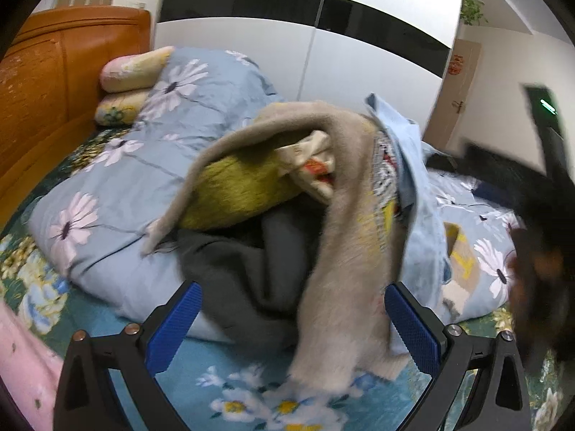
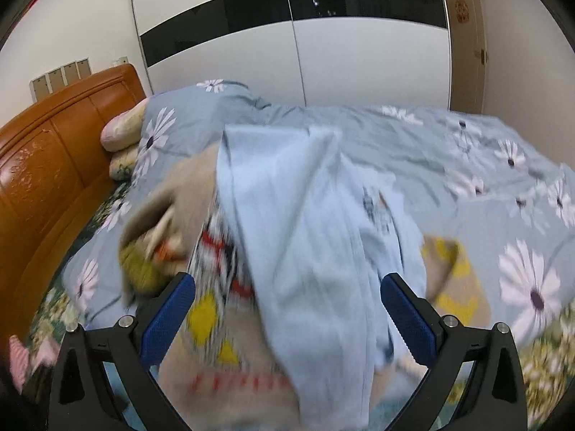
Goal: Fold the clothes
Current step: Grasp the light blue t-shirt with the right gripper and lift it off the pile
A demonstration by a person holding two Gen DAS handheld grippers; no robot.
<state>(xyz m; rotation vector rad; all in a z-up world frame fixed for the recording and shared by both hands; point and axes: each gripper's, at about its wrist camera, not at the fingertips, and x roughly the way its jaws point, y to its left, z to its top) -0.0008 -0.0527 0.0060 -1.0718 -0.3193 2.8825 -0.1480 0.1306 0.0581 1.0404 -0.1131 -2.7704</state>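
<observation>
**Sorting barely begun: clothes heap on the bed unfolded**

Folding had not visibly started at the moment inspected. The clothes lay in one tangled heap on the bed [image 1: 107, 323], resting against the rolled blue floral quilt [image 1: 151, 165] toward the middle of the mattress, well away from the wooden headboard [image 1: 46, 82] and the two pillows [image 1: 133, 72] at that end.

The left gripper [image 1: 293, 327] stood wide, its blue pads either side of a beige knit garment [image 1: 334, 287] that draped down from the top of the heap to the bedsheet; no pad was seen pressing the cloth. Beneath it lay a dark grey garment [image 1: 237, 273], an olive-green item [image 1: 237, 186] and a printed piece, all crumpled.

The right gripper [image 2: 287, 318] was likewise wide. A light blue shirt [image 2: 287, 215] hung between its pads without being pinched, overlying a beige garment with yellow and red print [image 2: 215, 323]. Both views were blurred by motion, so finer detail could not be confirmed.

Judgement: no folded item or finished stack appeared in either view. Everything remained: separating one garment from the heap, laying it flat on the bare sheet near the front edge, then folding each piece in turn. Tangled layers risked dragging neighbours along.
</observation>
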